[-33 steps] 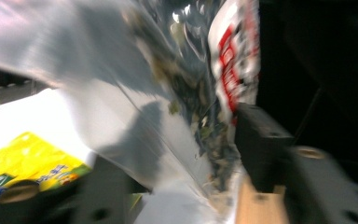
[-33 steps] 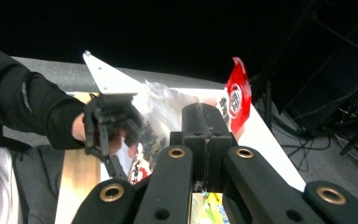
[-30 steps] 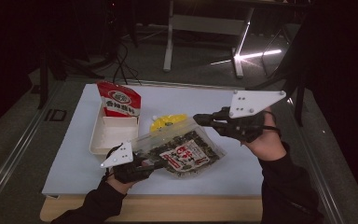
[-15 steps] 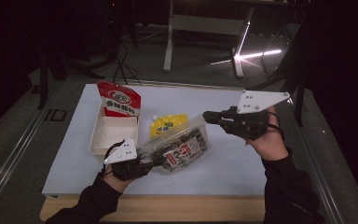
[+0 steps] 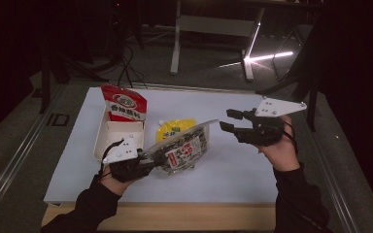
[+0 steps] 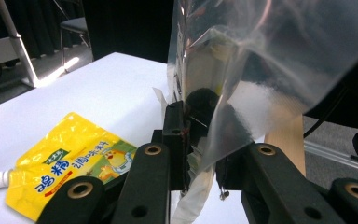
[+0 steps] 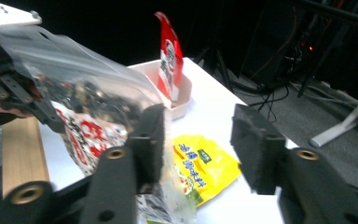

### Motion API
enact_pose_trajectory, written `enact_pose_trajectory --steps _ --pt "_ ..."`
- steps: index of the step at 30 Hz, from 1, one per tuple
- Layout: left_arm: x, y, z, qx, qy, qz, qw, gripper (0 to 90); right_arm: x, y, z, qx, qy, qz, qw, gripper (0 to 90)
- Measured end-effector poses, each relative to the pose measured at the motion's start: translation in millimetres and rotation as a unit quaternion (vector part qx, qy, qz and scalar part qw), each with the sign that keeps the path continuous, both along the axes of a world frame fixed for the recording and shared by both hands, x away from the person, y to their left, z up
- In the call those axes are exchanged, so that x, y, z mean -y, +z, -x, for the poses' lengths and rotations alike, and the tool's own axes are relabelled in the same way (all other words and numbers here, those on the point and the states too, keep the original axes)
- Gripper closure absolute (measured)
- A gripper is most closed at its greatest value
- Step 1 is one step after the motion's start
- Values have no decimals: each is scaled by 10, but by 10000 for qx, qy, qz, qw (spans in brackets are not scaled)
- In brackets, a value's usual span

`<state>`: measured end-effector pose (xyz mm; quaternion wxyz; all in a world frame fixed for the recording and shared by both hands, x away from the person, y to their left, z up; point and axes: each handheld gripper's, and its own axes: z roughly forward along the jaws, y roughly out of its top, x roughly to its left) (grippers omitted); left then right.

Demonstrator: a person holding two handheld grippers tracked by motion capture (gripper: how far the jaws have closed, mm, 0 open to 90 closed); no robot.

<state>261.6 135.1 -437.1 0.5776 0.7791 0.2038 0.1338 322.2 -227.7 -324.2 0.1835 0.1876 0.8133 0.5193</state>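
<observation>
Gripping clear snack bag (image 5: 182, 151) w/ left gripper (image 5: 148, 160), right gripper (image 5: 234, 125) jaws just opened, empty

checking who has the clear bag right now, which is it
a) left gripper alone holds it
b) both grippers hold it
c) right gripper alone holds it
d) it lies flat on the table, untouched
a: the left gripper is clamped on one end of the clear bag, which slants up off the table, while the right gripper has just been opening and stands apart from the bag with nothing between its jaws.
</observation>
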Motion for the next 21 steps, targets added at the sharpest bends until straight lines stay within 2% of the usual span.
enact_pose_trajectory --steps 7,13,14,15,17,21 --pt "-81 -18 -31 -78 126 22 9999 786 138 -235 -65 -203 -372 -67 9991 390" --pt "-113 -21 -32 -126 173 11 9998 786 161 -455 -71 -456 -458 -118 9978 354" --pt "-113 -21 -32 -126 173 11 9998 786 161 -455 -71 -456 -458 -118 9978 354" --pt "-128 -9 -25 -125 203 9 9997 786 163 -526 -74 -512 -492 -123 9974 305" --pt "-146 2 -24 -120 207 27 9997 786 170 -568 -74 -614 -506 -175 9967 274" --pt "-200 43 -26 -104 262 32 9996 786 199 -658 -57 -743 -390 -324 9959 161"
